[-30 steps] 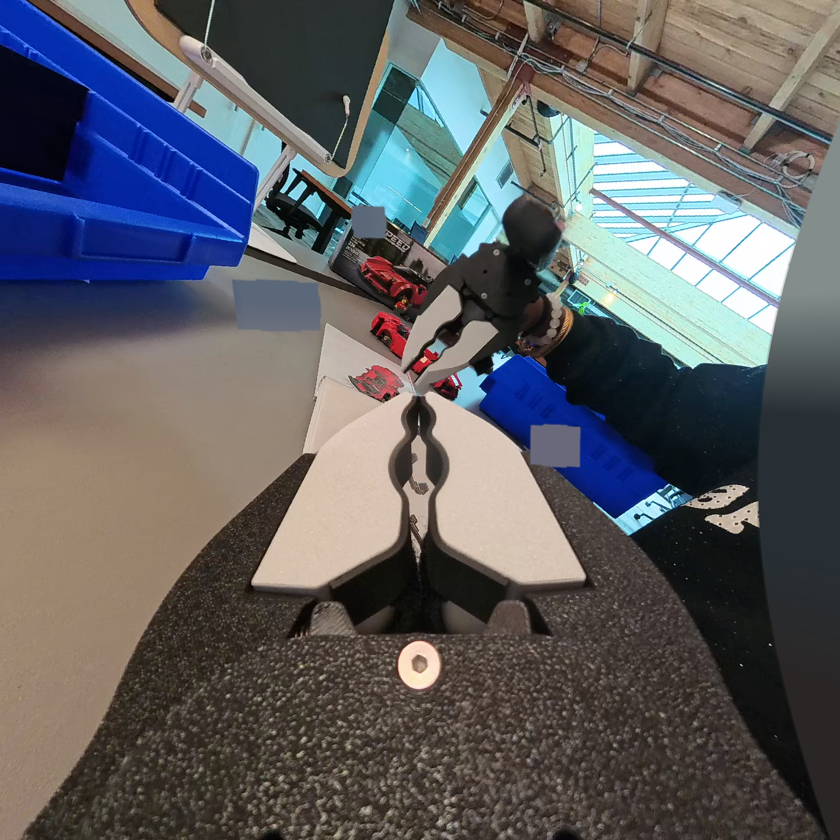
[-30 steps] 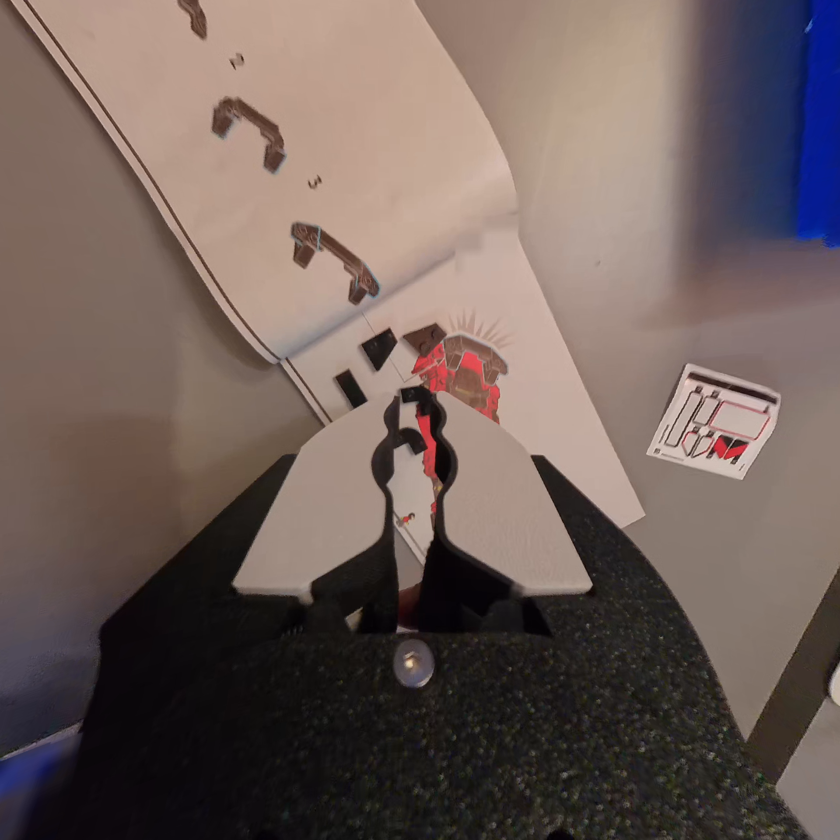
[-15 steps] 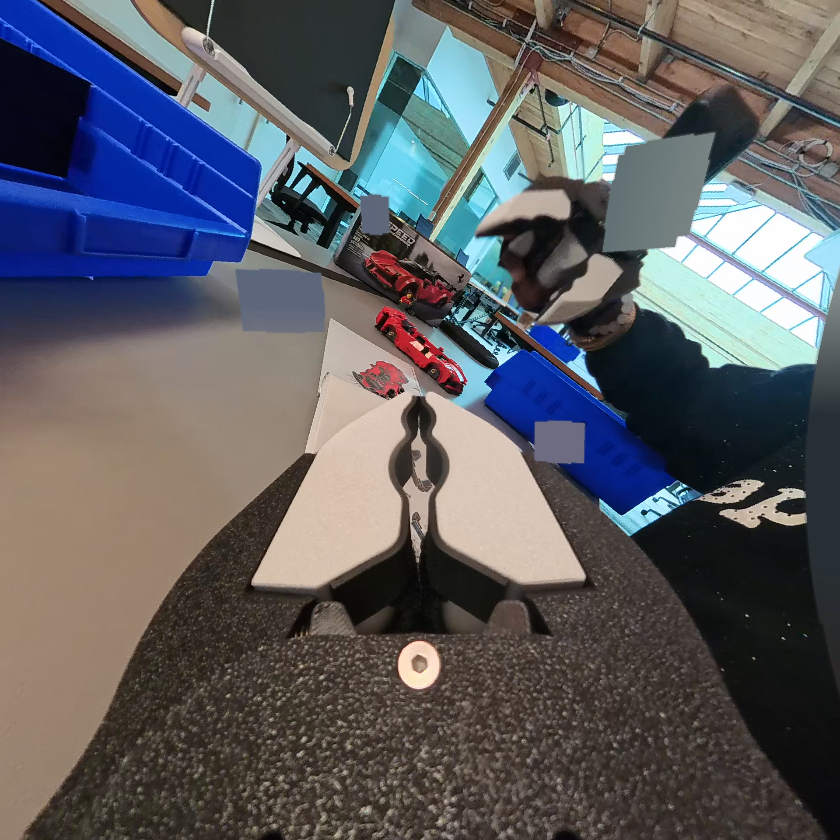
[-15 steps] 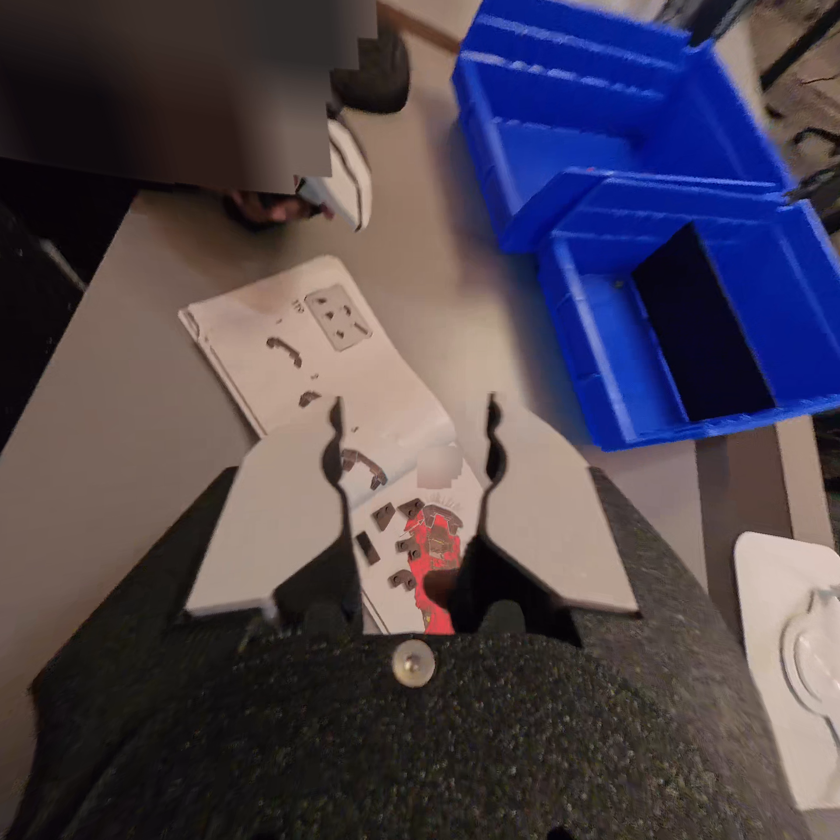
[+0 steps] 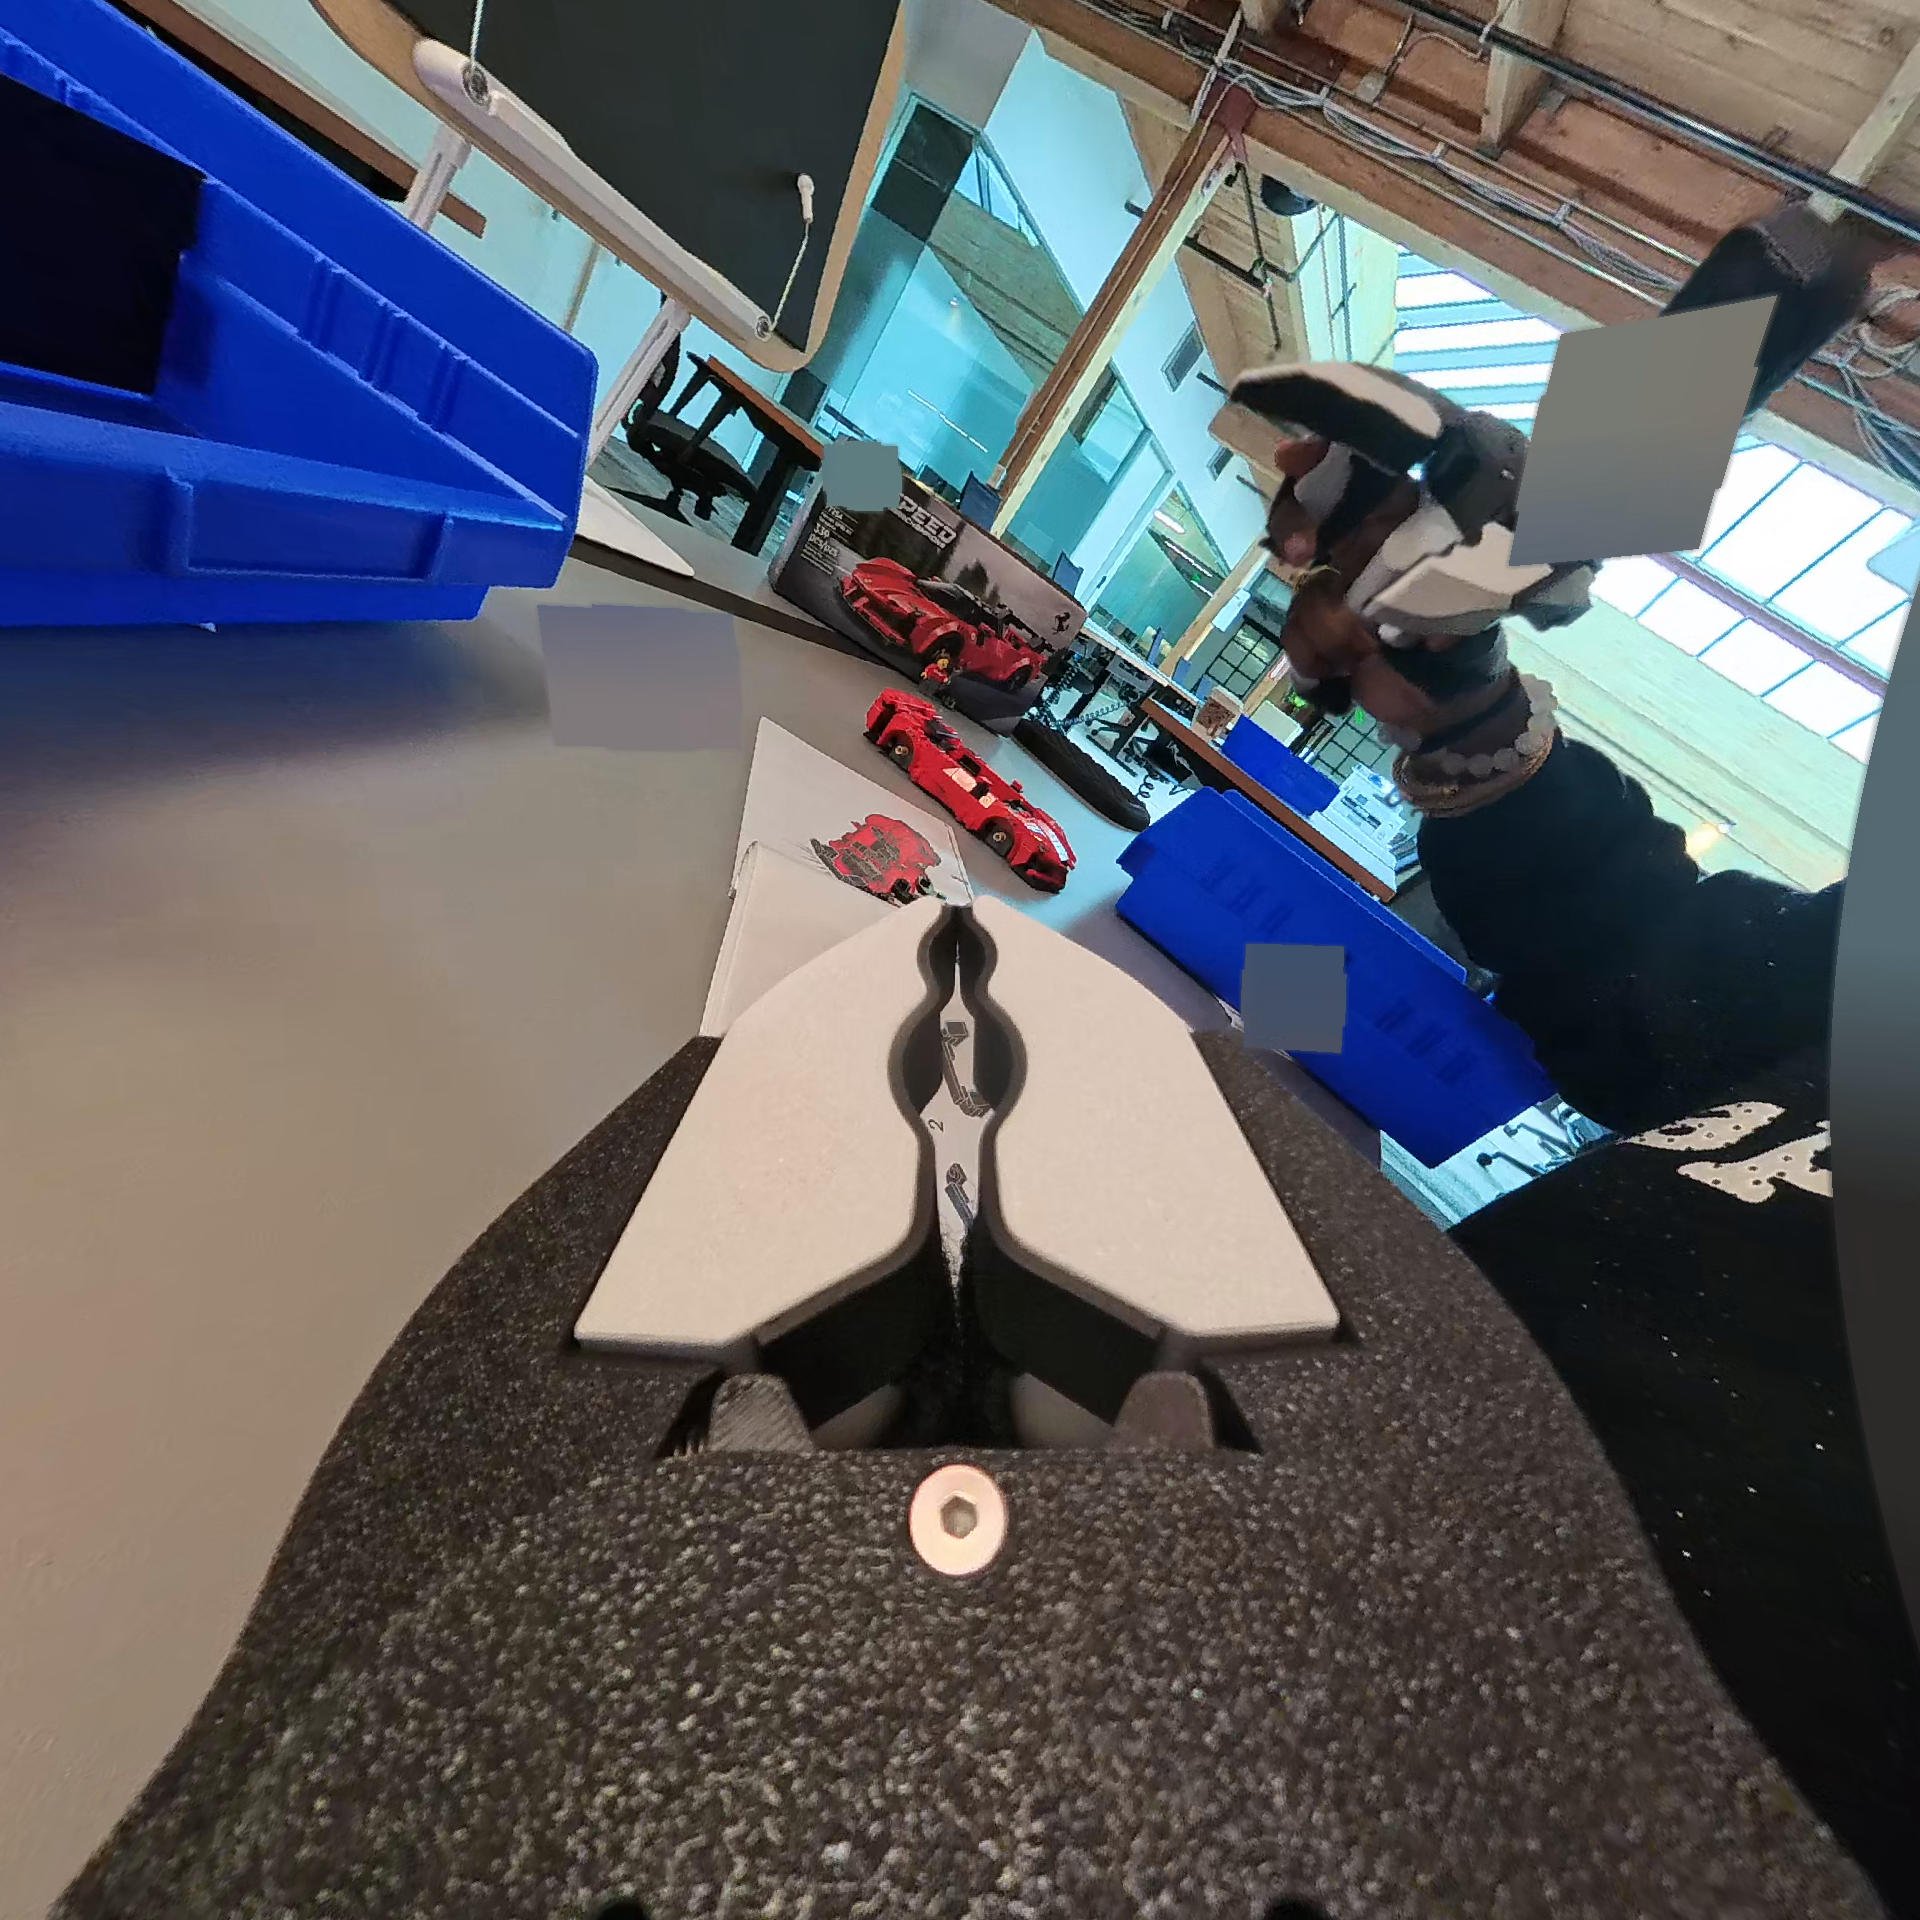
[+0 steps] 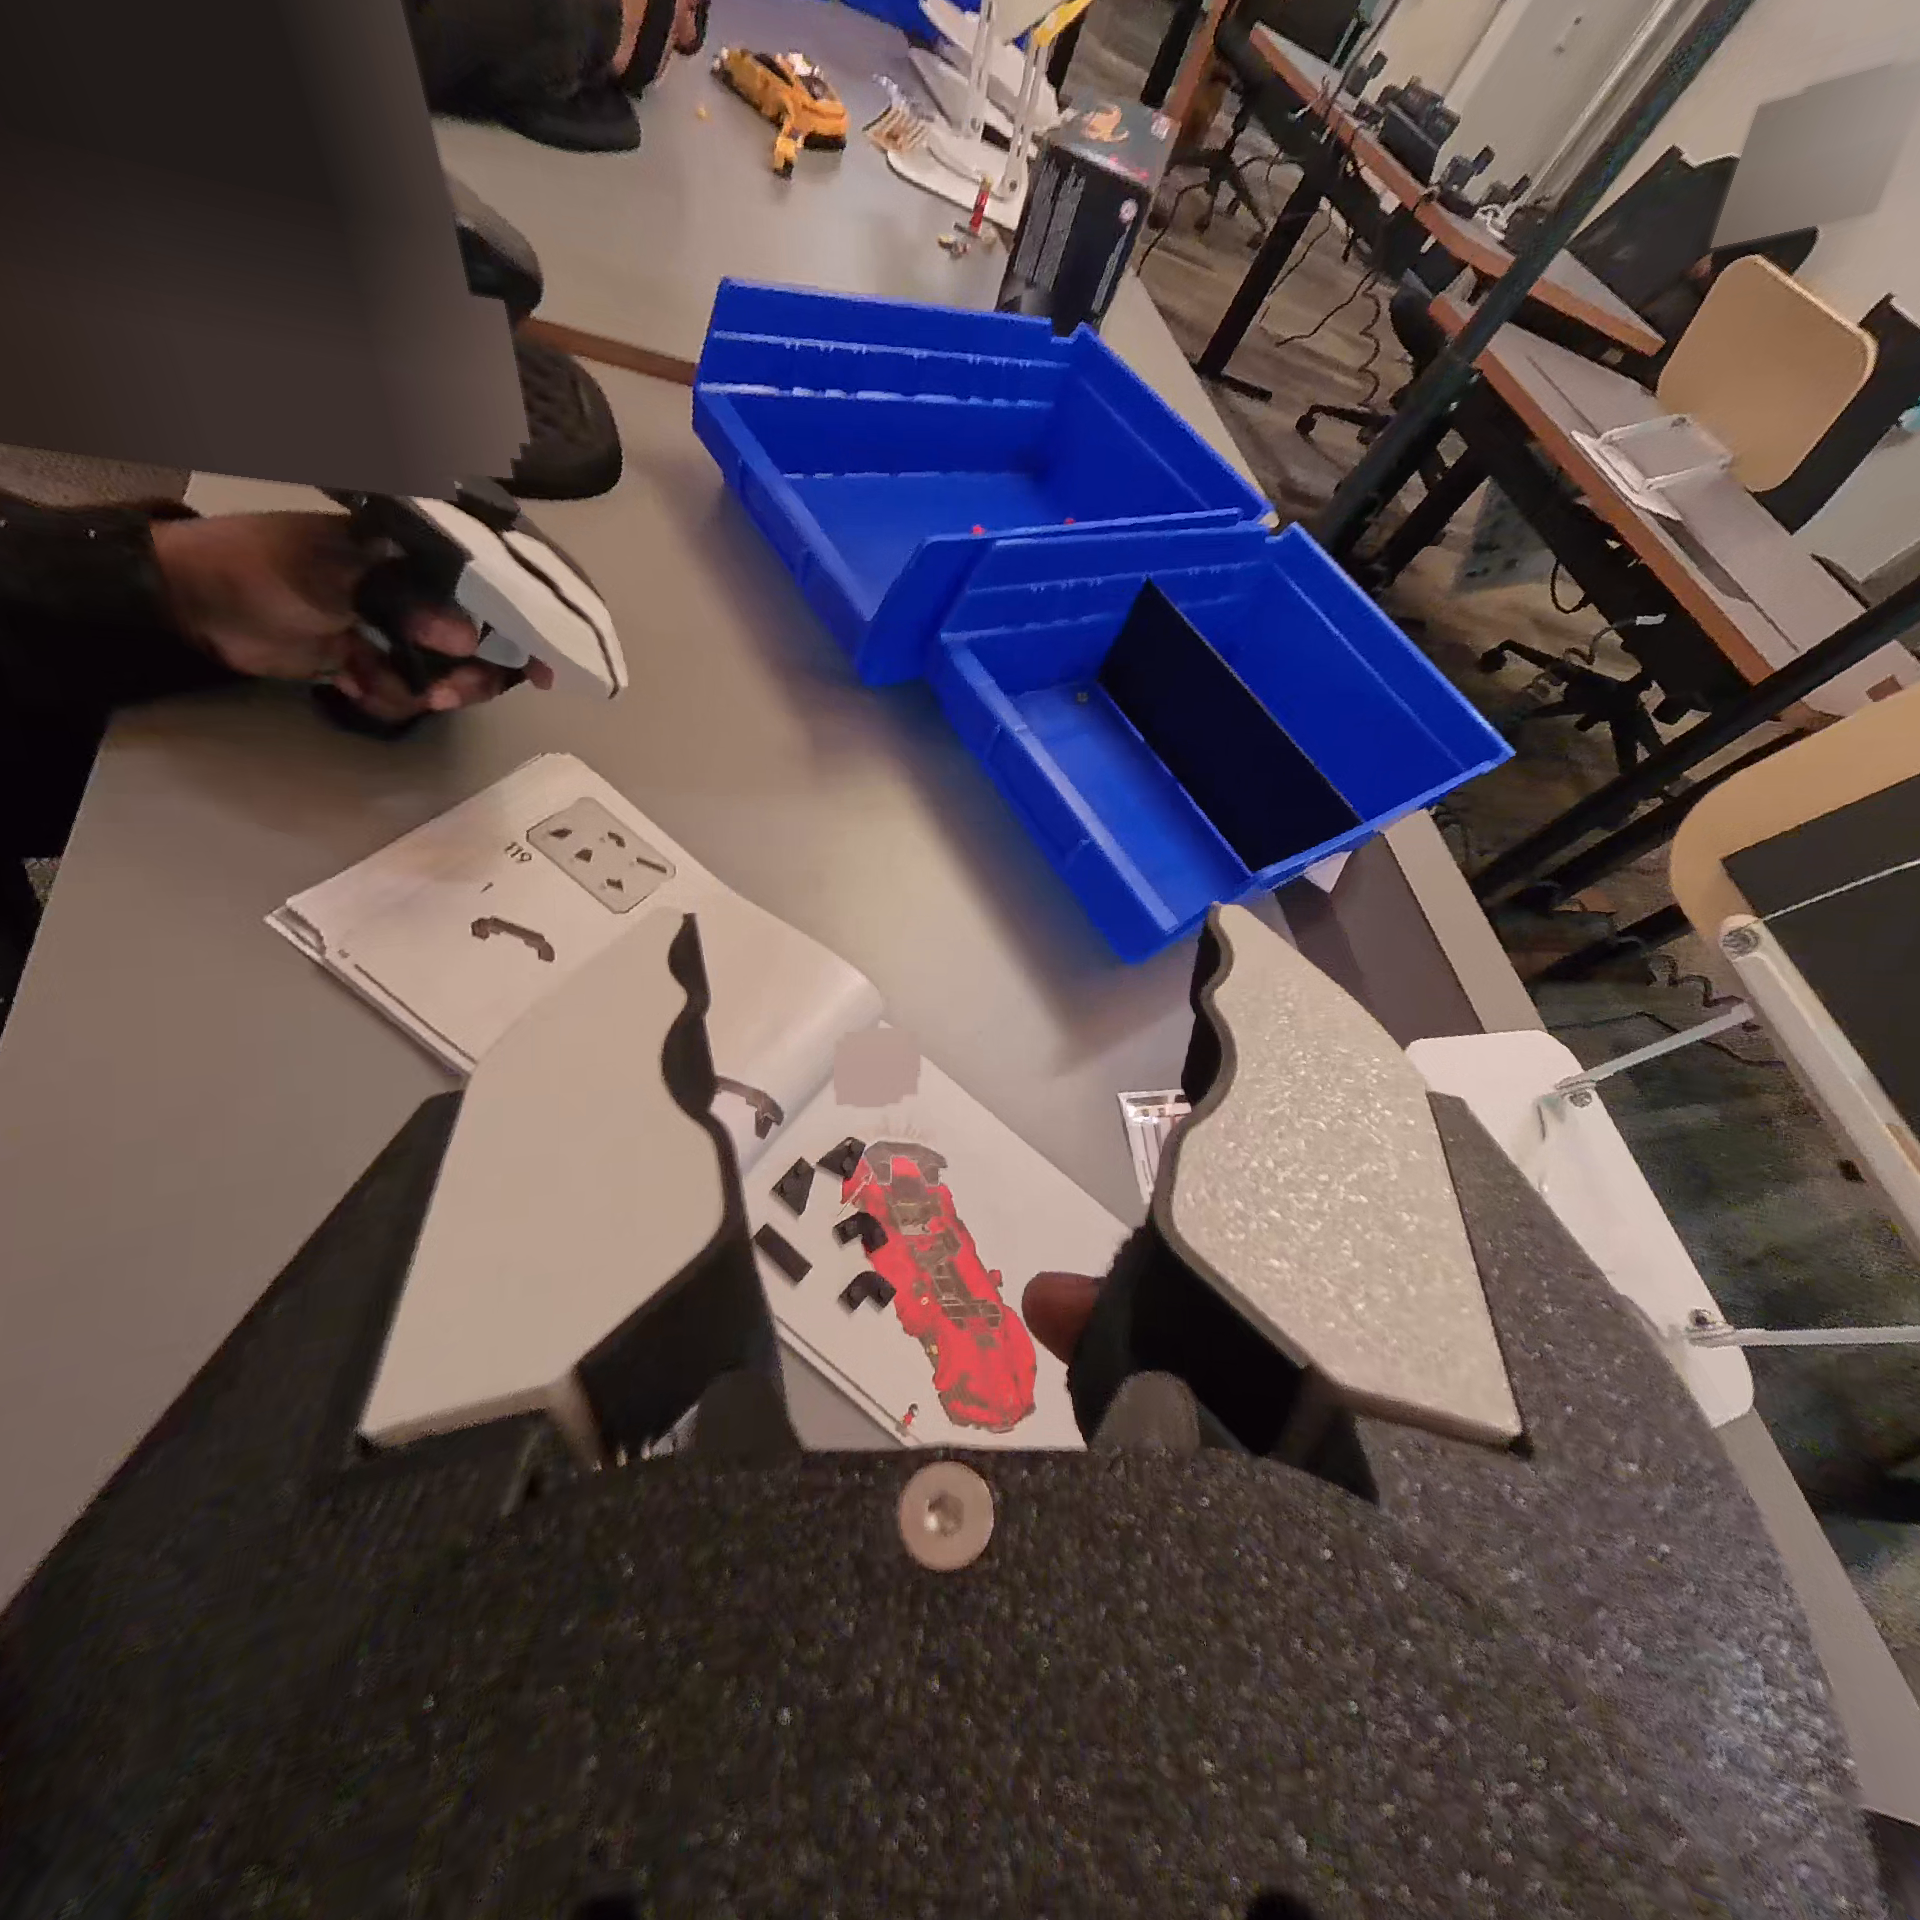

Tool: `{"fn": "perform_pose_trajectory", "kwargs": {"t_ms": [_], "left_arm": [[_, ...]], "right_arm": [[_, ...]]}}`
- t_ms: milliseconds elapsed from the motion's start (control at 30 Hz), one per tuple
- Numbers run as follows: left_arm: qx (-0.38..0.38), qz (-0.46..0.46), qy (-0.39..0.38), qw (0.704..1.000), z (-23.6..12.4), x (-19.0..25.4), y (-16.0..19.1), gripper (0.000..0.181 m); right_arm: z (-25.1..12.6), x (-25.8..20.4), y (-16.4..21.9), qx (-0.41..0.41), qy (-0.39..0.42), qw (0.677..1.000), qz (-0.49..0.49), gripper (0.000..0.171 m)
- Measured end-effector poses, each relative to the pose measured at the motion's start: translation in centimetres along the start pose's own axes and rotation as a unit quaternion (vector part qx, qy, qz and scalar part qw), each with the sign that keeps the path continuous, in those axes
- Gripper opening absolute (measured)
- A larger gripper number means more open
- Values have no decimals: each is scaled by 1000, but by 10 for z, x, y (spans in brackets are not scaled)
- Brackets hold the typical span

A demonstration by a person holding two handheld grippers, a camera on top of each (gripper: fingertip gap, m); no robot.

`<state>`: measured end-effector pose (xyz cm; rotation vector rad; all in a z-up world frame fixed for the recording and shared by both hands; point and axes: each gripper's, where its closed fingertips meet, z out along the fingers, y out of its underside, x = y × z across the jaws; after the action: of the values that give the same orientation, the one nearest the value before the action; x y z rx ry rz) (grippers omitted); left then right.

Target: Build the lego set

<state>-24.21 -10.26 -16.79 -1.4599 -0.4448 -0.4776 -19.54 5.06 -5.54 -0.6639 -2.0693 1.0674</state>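
Note:
An open instruction booklet [image 6: 582, 935] lies on the grey table [image 6: 790, 790], with a red car printed on its near page. My left gripper [image 5: 961, 914] is shut with nothing seen between its fingers. It rests low over the booklet [image 5: 831, 790] and also shows in the right wrist view [image 6: 561, 634]. My right gripper [image 6: 945, 935] is open and empty, held high above the booklet. In the left wrist view it [image 5: 1382, 488] hangs in the air. A built red lego car [image 5: 966, 790] stands beyond the booklet.
Two blue bins [image 6: 987, 468] [image 6: 1195, 748] sit past the booklet. A third blue bin [image 5: 1330, 956] is on the other side. A lego box [image 5: 925, 603] stands behind the car. A sticker sheet [image 6: 1148, 1132] lies by the booklet. A yellow model [image 6: 790, 94] and dark box [image 6: 1081, 218] are far off. The left gripper's tips are roughly 20 cm from the right gripper's.
My right gripper has lifted away from the booklet page, risen high and opened wide. My left gripper has stayed shut in the same place.

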Motion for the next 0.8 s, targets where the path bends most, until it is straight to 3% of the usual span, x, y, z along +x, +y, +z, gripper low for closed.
{"fn": "perform_pose_trajectory", "kwargs": {"t_ms": [167, 300, 800], "left_arm": [[-2, 0, 0, 1000, 1, 1, 1, 0], [-2, 0, 0, 1000, 1, 0, 1, 0], [-2, -2, 1, 1000, 0, 1, 1, 0]], "right_arm": [[14, -30, 13, 39, -29, 998, 28, 71], [24, -41, 37, 47, -42, 998, 18, 67], [33, -52, 59, 42, -82, 996, 5, 49]]}}
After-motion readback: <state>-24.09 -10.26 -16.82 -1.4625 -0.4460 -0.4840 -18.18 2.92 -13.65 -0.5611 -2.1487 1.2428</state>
